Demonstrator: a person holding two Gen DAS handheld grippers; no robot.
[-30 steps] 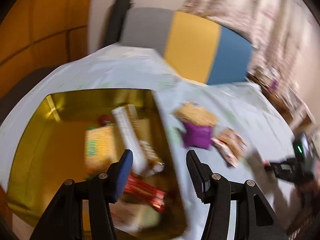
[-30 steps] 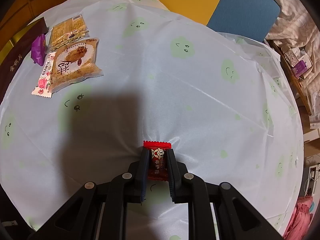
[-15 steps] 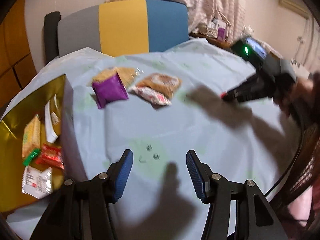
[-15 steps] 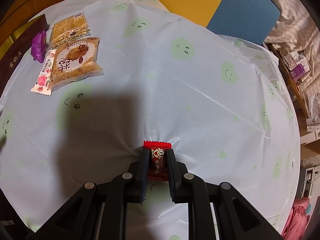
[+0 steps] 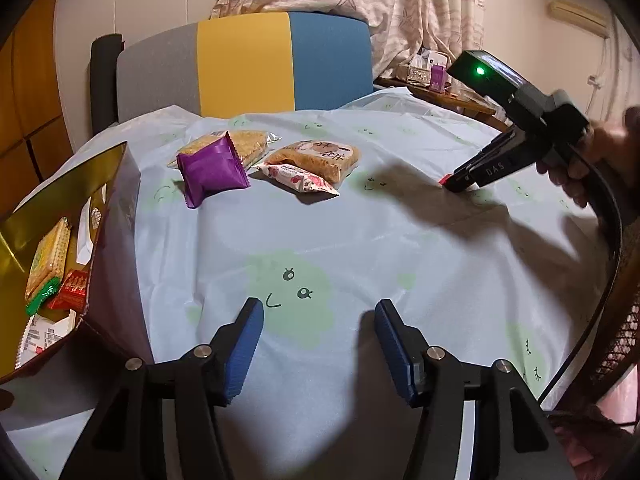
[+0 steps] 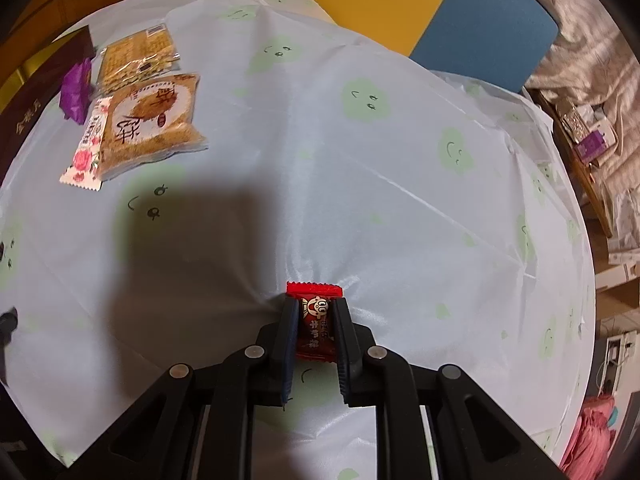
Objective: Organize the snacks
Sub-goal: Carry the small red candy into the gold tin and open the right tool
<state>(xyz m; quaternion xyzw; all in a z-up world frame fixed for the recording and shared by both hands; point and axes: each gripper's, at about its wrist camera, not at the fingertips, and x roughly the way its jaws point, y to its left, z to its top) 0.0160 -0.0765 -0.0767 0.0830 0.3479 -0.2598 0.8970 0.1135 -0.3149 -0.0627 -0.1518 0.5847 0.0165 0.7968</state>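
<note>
My right gripper [image 6: 314, 322] is shut on a small red candy packet [image 6: 315, 328], low over the pale blue tablecloth; it also shows in the left wrist view [image 5: 460, 182]. My left gripper [image 5: 320, 316] is open and empty above the cloth near the front edge. A gold box [image 5: 60, 196] at the left holds several snacks. On the cloth lie a purple packet [image 5: 212, 170], a cracker pack [image 5: 244, 146], a brown pastry pack [image 5: 316, 158] and a rose-print bar [image 5: 298, 178]; the same group shows in the right wrist view [image 6: 148, 116].
A grey, yellow and blue chair back [image 5: 244, 72] stands behind the table. A side table with small boxes [image 5: 436, 76] is at the back right. A black cable [image 5: 612, 232] hangs from the right gripper at the table's right edge.
My left gripper has swung right, away from over the gold box, to face the middle of the table. The right gripper stays shut on the red candy packet, barely moved.
</note>
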